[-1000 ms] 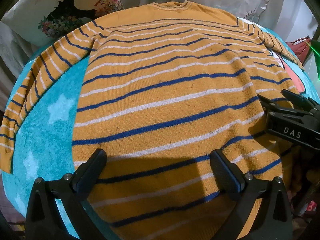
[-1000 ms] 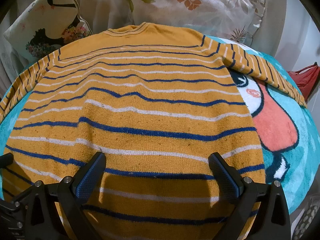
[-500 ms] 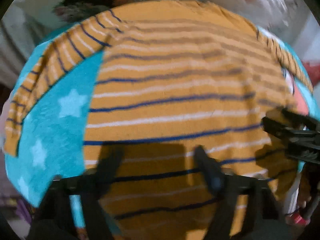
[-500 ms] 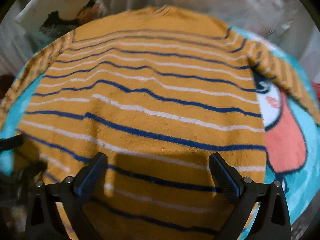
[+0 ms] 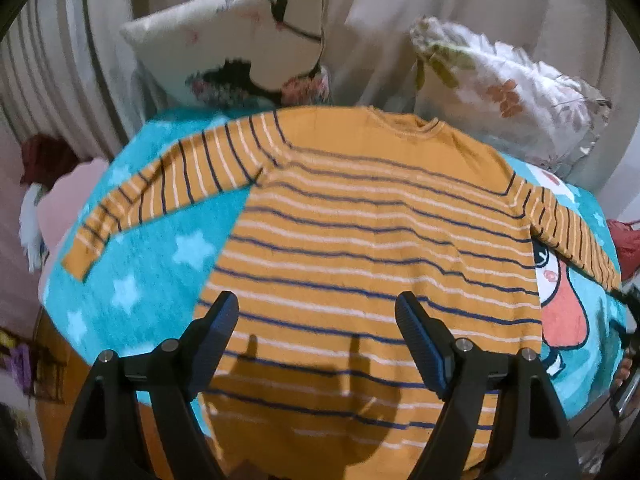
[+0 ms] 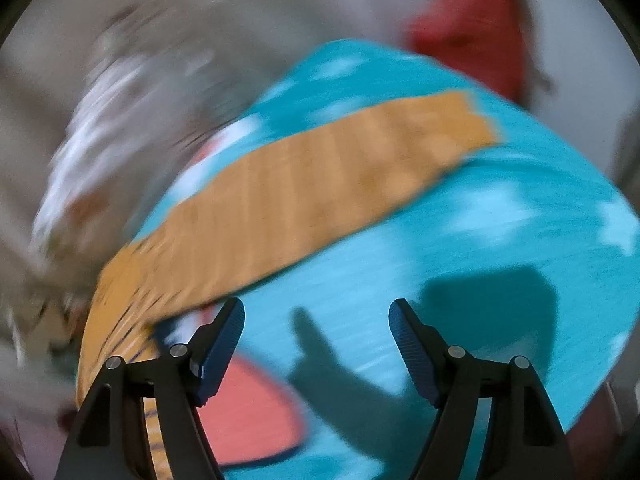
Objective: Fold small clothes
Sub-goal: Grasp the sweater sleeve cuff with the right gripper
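An orange sweater [image 5: 372, 240] with blue and white stripes lies flat, neck away from me, on a turquoise star blanket [image 5: 152, 272]. Both sleeves are spread out: the left sleeve [image 5: 168, 192] and the right sleeve [image 5: 568, 240]. My left gripper [image 5: 316, 300] hovers above the sweater's lower body, its jaws opening with nothing between them. The right wrist view is blurred by motion. There my right gripper [image 6: 317, 306] is over the blanket [image 6: 500, 220], just below the right sleeve [image 6: 320, 184]. Its jaws are closing, still wide apart and with nothing between them.
Two printed pillows [image 5: 248, 52] [image 5: 500, 92] lean against pale curtains behind the sweater's neck. A red bag [image 6: 472, 28] sits past the blanket's right corner. Pink cloth [image 5: 68, 196] lies off the left edge. A cartoon face [image 5: 560, 304] is printed on the blanket right of the sweater.
The left gripper has risen and drawn back, so the whole sweater now shows. The right gripper has swung right, from over the sweater's body to beside the right sleeve. Both sets of jaws look narrower.
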